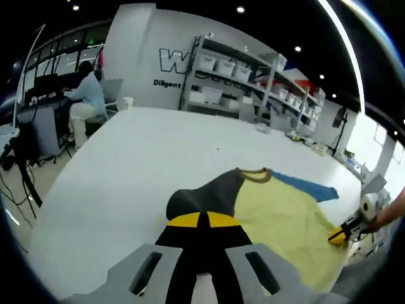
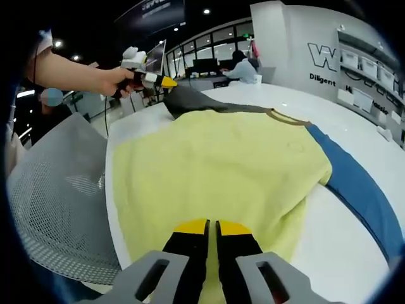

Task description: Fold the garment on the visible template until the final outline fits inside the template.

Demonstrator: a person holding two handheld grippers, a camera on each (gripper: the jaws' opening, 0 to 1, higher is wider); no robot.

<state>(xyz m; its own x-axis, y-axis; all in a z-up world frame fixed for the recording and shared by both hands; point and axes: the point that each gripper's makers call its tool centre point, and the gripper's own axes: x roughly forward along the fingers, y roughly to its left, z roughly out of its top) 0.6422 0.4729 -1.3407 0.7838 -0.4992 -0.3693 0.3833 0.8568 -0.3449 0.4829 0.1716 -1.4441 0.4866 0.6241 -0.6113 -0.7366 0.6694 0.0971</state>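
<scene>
Lying flat near the table [image 1: 126, 171] edge, the shirt [image 2: 215, 171] is yellow with a grey sleeve [image 1: 209, 193] and a blue sleeve [image 2: 354, 180] spread out. Left gripper [image 1: 202, 221] has its jaws pinched together on the grey sleeve, and right gripper [image 2: 212, 229] has its jaws nearly closed on the yellow hem. A mesh chair [image 2: 57, 202] sits beside the table.

Left gripper [image 1: 202, 223] jaws pinch the garment's grey sleeve [image 1: 209, 193] on white table [image 1: 126, 171]

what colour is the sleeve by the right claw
Blue sleeve; clearest in the right gripper view.
</scene>
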